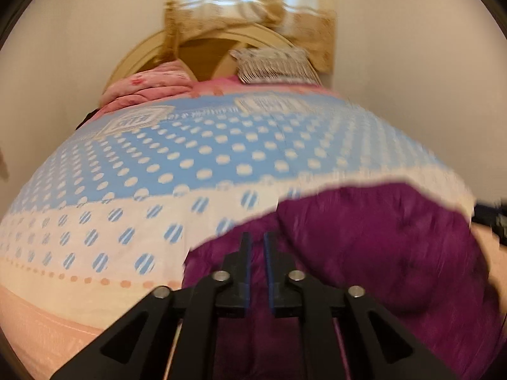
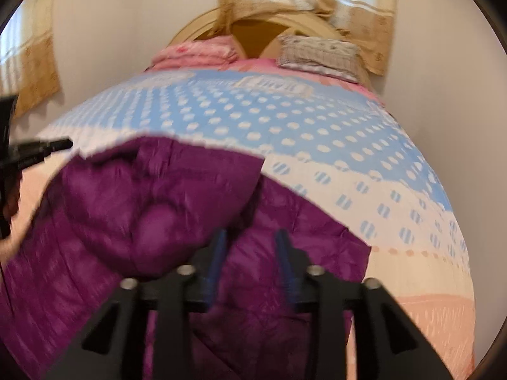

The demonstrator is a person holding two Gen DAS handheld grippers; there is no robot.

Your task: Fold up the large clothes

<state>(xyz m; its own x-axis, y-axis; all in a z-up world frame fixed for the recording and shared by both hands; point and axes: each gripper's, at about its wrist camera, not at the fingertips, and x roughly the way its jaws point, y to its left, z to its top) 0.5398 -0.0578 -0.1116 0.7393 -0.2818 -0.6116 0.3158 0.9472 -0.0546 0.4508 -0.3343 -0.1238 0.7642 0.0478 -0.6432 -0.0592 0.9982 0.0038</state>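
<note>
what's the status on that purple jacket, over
Left gripper nearly shut, empty. Right gripper open, empty. Purple jacket bunched on polka-dot bedspread. Nothing in the way.

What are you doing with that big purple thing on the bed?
A person is folding a puffy purple jacket on a bed with a blue polka-dot bedspread, holding a two-finger tool in each hand. The left tool has its fingers nearly together over the jacket's edge; whether it pinches fabric can't be told. The right tool is open above the jacket, gripping nothing. The jacket lies bunched near the foot of the bed, not yet neatly folded.
</note>
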